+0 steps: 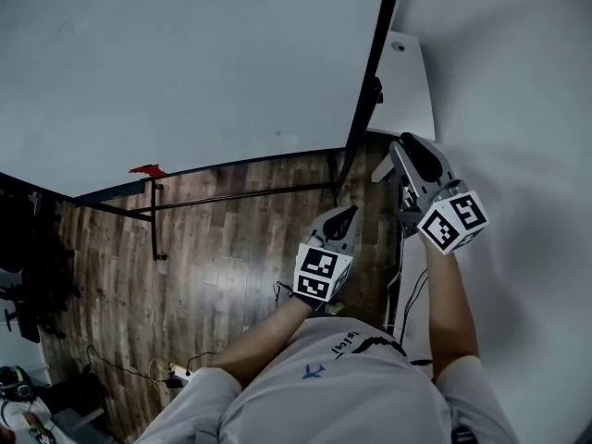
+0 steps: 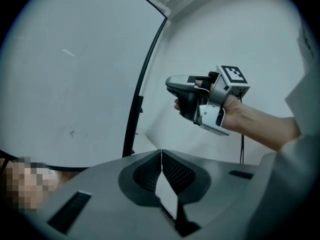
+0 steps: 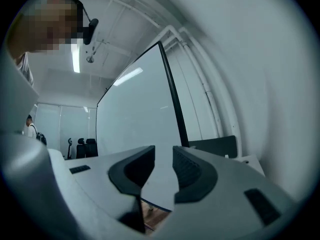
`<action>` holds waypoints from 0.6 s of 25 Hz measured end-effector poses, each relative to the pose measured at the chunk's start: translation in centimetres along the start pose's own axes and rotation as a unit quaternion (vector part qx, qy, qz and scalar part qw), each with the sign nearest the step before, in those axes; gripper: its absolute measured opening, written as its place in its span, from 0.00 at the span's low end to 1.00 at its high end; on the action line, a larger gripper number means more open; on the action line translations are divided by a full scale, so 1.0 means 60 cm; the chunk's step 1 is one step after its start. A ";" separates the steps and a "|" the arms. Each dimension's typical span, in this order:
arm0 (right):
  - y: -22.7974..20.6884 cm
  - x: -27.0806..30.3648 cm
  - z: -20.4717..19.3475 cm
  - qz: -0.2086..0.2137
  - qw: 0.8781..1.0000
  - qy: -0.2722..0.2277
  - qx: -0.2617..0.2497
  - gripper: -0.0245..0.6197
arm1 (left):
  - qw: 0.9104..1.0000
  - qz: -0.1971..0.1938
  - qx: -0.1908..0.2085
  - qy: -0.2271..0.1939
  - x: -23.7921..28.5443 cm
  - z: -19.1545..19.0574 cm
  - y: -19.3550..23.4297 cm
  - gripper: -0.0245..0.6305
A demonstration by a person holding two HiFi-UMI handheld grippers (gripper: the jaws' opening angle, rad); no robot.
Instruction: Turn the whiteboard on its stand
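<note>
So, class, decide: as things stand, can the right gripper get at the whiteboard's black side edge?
Probably yes. The right gripper has its jaws apart and empty, the whiteboard's black side edge stands ahead of it, and nothing lies between them.

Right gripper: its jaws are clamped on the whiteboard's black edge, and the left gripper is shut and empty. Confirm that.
Wrong on the clamp. The right gripper view shows the right gripper with its jaws apart and nothing between them; the black edge of the whiteboard stands beyond them, untouched. The left gripper is shut and empty, as stated.
</note>
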State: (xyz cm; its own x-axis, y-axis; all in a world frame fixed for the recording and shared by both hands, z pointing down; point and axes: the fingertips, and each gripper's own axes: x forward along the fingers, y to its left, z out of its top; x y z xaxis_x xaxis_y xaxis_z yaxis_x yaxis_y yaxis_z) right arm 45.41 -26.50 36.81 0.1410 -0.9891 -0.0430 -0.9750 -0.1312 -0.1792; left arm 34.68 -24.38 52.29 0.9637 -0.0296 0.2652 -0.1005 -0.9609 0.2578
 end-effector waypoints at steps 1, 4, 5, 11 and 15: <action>-0.008 0.020 0.002 0.009 1.000 0.003 -0.009 0.21 | 1.000 -0.006 0.004 0.002 0.011 0.007 0.010 0.06; -0.032 0.072 -0.006 0.045 0.998 0.027 -0.032 0.26 | 1.000 -0.016 0.010 0.007 0.037 0.020 0.042 0.06; -0.041 0.086 -0.011 0.057 0.997 0.038 -0.038 0.29 | 1.000 -0.017 0.009 0.009 0.044 0.024 0.051 0.06; -0.104 0.158 -0.030 0.112 0.990 0.071 -0.045 0.39 | 1.000 -0.005 0.016 0.005 0.070 0.055 0.090 0.06; -0.121 0.206 -0.049 0.146 0.985 0.081 -0.044 0.40 | 1.000 0.015 0.015 0.001 0.078 0.067 0.110 0.06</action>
State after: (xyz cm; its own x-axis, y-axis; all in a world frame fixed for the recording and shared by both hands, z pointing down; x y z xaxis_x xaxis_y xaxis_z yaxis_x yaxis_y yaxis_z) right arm 53.74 -37.94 40.46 -0.1694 -0.9824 0.0785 -0.9821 0.1616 -0.0964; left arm 39.52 -31.95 51.49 0.9600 -0.0587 0.2736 -0.1224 -0.9673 0.2220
